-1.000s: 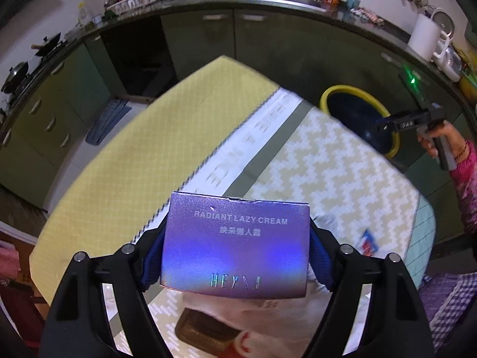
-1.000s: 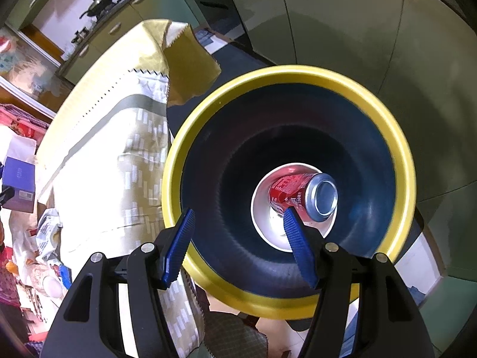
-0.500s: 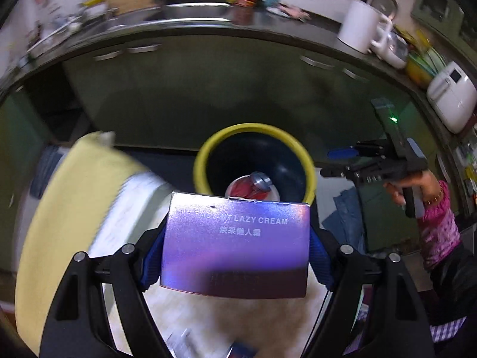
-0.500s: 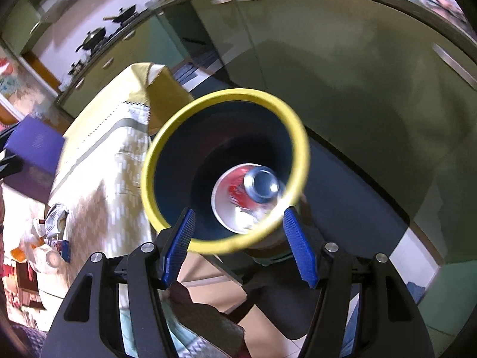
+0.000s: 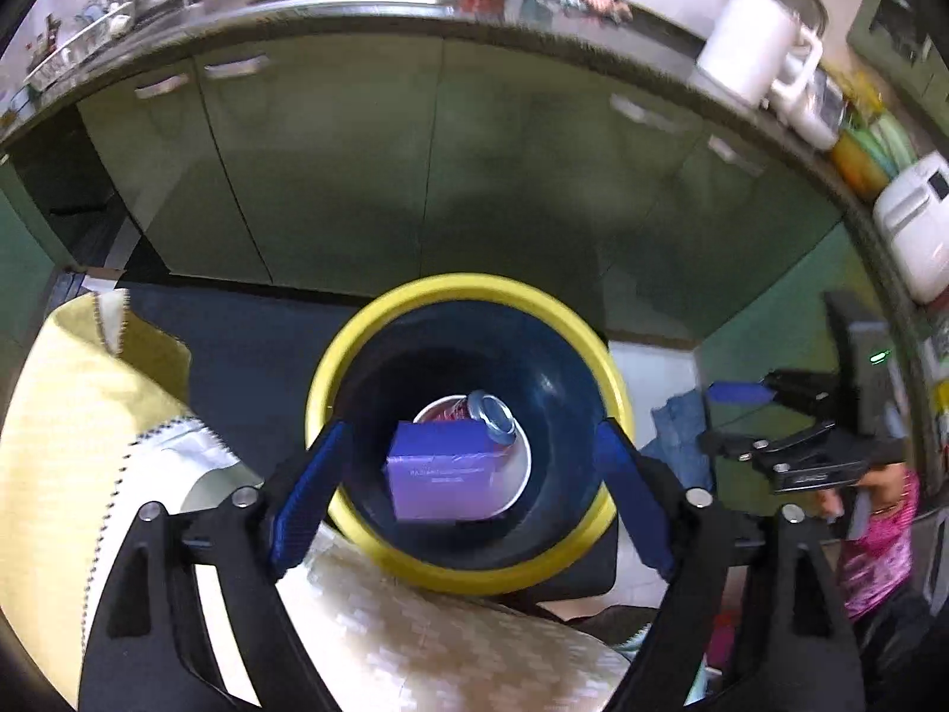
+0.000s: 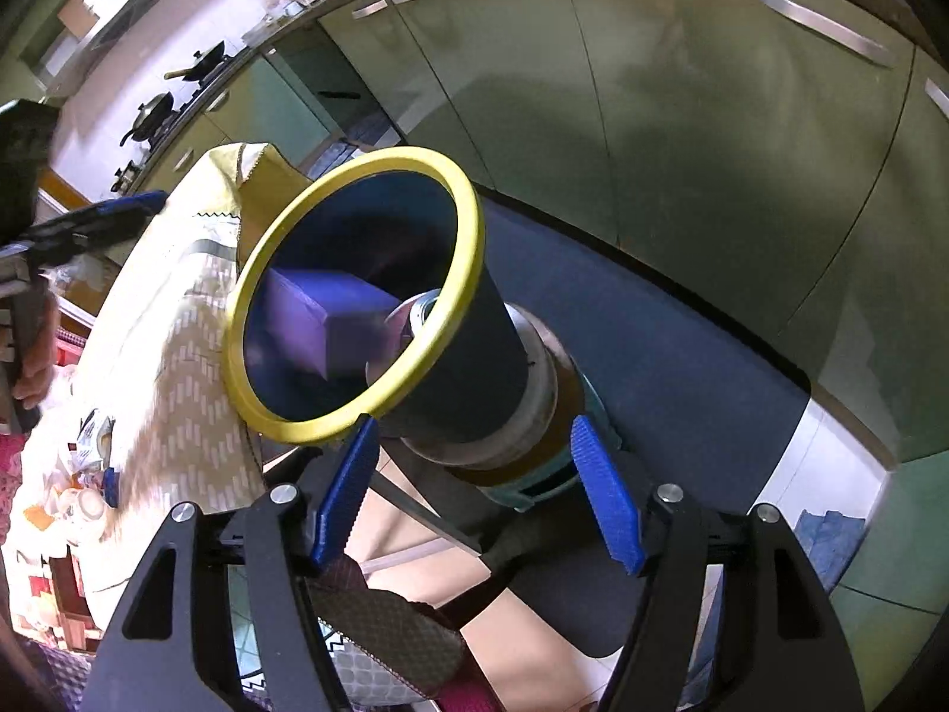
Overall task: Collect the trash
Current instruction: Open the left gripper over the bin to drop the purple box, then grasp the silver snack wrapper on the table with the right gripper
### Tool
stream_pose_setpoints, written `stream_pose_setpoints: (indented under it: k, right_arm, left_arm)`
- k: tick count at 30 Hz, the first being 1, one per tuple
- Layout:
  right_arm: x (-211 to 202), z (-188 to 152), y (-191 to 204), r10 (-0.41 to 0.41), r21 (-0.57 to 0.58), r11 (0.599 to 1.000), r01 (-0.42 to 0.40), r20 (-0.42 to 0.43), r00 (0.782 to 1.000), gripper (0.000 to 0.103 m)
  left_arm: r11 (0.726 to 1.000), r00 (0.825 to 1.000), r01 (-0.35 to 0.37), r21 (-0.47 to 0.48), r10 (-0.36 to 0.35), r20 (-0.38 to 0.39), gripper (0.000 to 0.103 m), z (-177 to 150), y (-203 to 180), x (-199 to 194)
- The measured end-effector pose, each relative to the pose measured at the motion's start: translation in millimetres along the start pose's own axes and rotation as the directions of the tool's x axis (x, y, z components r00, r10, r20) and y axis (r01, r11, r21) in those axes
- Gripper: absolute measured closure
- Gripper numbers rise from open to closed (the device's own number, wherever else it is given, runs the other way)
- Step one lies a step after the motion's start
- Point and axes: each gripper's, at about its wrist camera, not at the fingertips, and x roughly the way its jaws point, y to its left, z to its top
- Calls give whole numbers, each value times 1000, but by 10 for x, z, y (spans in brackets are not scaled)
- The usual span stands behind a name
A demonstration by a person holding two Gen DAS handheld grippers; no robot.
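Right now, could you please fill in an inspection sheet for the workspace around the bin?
Surface: table under a yellow patterned cloth, next to the bin.
Job's things: purple box and red can lie inside the yellow-rimmed bin.
Clutter: wrappers and small bits on the table's near end.
Grippers: left gripper above the bin, jaws opening, nothing between them; right gripper off to the bin's side, jaws opening, empty.
Cables: nothing seen.
Surroundings: green kitchen cabinets, counter with a white jug.
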Motion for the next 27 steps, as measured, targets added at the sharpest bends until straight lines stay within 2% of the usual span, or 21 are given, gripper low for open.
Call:
stream_pose_setpoints:
  k: [2,7,11,14,17,21,27]
  right_arm:
    - [14,-2,24,7,-5,1000,-7,2,1000,36]
    - [-22,-27,214,29,-48,998,-28,10,1000,36]
    - [-11,-38,583,64,-126,990,-64,-2,998,36]
    - [41,-52,1023,114,-224,968,-116,-24,993,36]
    - [108,-94,1607,175,-352,917,-187,-67,982,36]
    - [274,-186,2450,263,-494,813,-309,-163,951,36]
    - [556,-268,3414,299,-615,673,-410,-280,912,36]
  left_arm:
    - [1000,1000,-7,-3,7,30,22,-50,9,-231]
    - [999,990,-42,-28,46,134,19,-425,71,-1064]
    - [987,967,-124,-99,143,210,15,-921,193,-1740]
    - [970,952,-174,-167,209,224,14,-1292,273,-2034]
    - [947,931,-217,-238,274,241,14,-1715,349,-2306]
    - [914,906,-240,-328,333,263,14,-2256,453,-2621]
    - [863,860,-280,-421,420,289,13,-2866,514,-2974]
